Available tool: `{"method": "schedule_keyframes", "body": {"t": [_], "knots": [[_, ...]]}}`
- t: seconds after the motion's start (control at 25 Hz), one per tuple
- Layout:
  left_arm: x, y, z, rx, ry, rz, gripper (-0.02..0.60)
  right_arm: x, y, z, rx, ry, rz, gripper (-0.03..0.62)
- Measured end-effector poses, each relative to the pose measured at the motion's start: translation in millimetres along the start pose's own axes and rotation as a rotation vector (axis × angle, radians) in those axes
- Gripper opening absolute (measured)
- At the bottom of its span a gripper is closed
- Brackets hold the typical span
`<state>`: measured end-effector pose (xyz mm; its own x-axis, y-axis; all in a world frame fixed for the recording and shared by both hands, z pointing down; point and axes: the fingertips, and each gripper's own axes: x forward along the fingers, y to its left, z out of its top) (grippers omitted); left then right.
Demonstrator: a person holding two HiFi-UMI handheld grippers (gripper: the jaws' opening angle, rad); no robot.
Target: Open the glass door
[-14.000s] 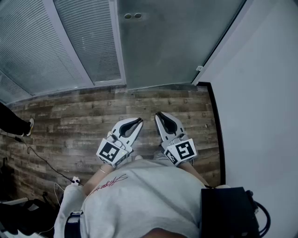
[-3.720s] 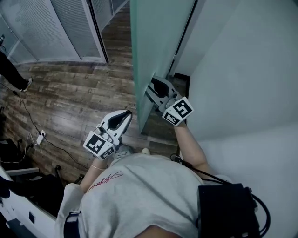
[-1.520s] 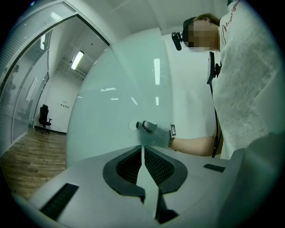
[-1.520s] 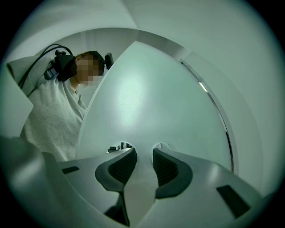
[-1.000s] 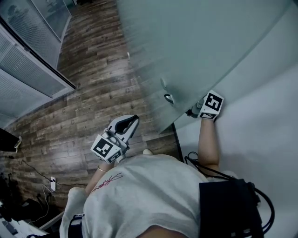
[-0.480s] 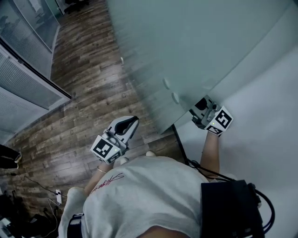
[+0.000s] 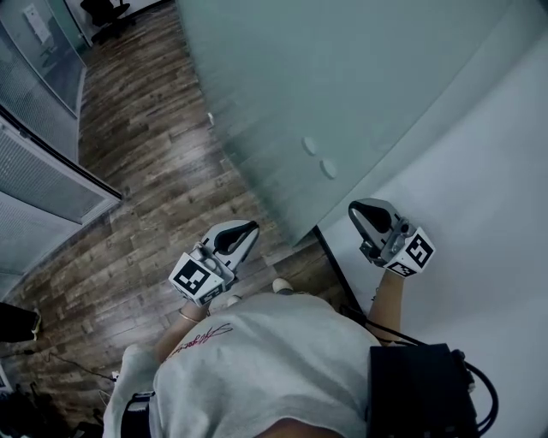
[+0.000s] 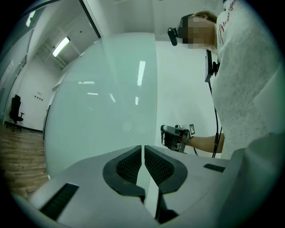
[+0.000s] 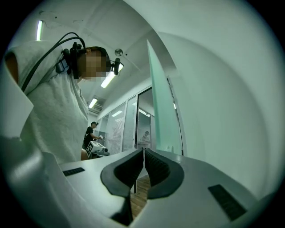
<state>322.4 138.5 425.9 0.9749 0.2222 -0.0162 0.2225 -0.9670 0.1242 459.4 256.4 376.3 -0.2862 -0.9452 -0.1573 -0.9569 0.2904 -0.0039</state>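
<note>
The frosted glass door [image 7: 342,77] stands swung open against the white wall, with two round fittings [image 7: 319,157] on its face. In the head view my right gripper [image 7: 358,210] hangs just off the door's lower free corner, apart from it, jaws shut with nothing between them. My left gripper [image 7: 250,229] is over the wooden floor to the door's left, also shut and empty. The left gripper view faces the door's pane [image 8: 102,111] and shows the right gripper [image 8: 176,137] beyond it. From the right gripper view the door's edge [image 9: 160,111] rises ahead.
A white wall [image 7: 479,171] runs along the right. Wooden floor [image 7: 145,188] spreads left, bounded by a glass partition with blinds [image 7: 43,171]. An office chair [image 7: 107,10] stands far off. Another person [image 9: 89,133] stands down the corridor.
My right gripper has come away from the door's edge, pulled back toward my body, and its jaws have closed. The left gripper shifted slightly. The view has turned further along the door.
</note>
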Motion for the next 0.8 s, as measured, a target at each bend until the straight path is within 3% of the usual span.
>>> {"method": "schedule_keyframes", "body": {"t": [0.4, 0.8], "knots": [[-27.4, -2.4, 3.1, 0.002, -0.013, -0.060, 0.035, 43.9, 72.5, -1.5, 0.007, -0.037, 0.082, 0.025], [-55.9, -3.9, -6.1, 0.000, 0.004, -0.083, 0.035, 65.9, 116.5, -25.8, -0.006, 0.010, 0.122, 0.023]]}}
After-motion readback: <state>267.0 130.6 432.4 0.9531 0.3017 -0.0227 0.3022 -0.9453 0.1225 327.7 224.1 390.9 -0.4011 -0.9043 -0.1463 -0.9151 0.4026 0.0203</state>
